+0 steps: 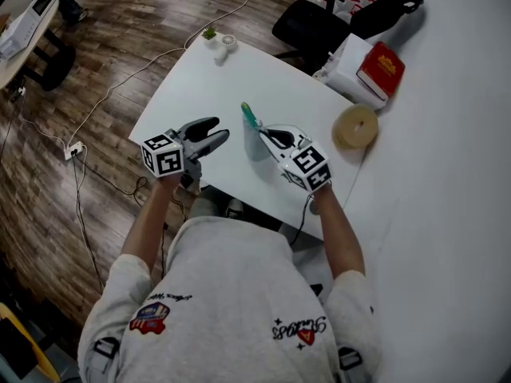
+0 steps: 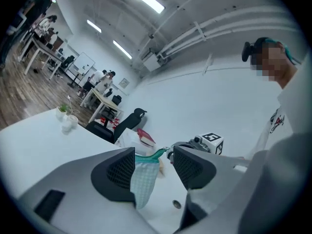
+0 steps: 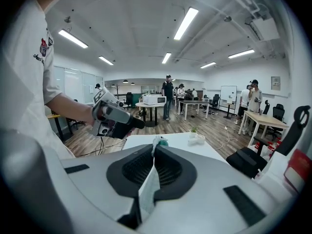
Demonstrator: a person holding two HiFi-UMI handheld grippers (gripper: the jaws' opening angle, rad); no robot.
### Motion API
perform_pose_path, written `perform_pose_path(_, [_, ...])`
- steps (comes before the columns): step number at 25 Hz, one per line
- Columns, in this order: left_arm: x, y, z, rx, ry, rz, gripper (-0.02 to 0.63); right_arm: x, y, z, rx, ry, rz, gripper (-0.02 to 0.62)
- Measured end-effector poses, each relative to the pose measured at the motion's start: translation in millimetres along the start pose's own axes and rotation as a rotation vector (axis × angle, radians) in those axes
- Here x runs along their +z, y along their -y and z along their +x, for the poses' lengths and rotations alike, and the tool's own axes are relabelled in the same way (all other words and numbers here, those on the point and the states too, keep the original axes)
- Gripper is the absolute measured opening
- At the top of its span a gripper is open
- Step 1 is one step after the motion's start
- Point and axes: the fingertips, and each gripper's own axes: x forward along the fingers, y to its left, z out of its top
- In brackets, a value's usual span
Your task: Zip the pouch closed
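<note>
A small pale checked pouch [image 1: 254,140] with a green zipper [image 1: 248,116] hangs upright above the white table [image 1: 239,78]. My right gripper [image 1: 268,138] is shut on its side edge; in the right gripper view the fabric [image 3: 150,182] is pinched between the black pads [image 3: 170,167]. To the pouch's left, my left gripper [image 1: 219,134] points at it with its jaws apart and a gap between them. In the left gripper view the pouch [image 2: 145,179] and its zipper end [image 2: 157,153] show beyond the open pads [image 2: 118,172], untouched. My right gripper [image 2: 195,143] holds it from behind.
A roll of tan tape [image 1: 355,126] lies at the table's right edge. A red book [image 1: 382,69] rests on a white box behind it. A small potted plant [image 1: 210,33] and white cup [image 1: 227,45] stand at the far corner. A black chair [image 1: 319,22] stands beyond; cables cross the floor.
</note>
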Motion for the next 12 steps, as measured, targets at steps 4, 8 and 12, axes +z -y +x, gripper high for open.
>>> perform_pose_path(4, [-7.4, 10.1, 16.4, -0.103, -0.016, -0.088, 0.239, -0.9, -4.1, -2.3, 0.001, 0.004, 0.005, 0.012])
perform_pose_path(8, [-16.3, 21.9, 32.4, -0.176, -0.046, -0.108, 0.241, 1.8, -6.5, -3.1, 0.0, 0.008, -0.001, 0.012])
perform_pose_path(12, [-19.4, 33.7, 43.8, -0.235, -0.07, -0.13, 0.242, 1.3, -14.7, -4.5, 0.032, -0.001, -0.006, 0.012])
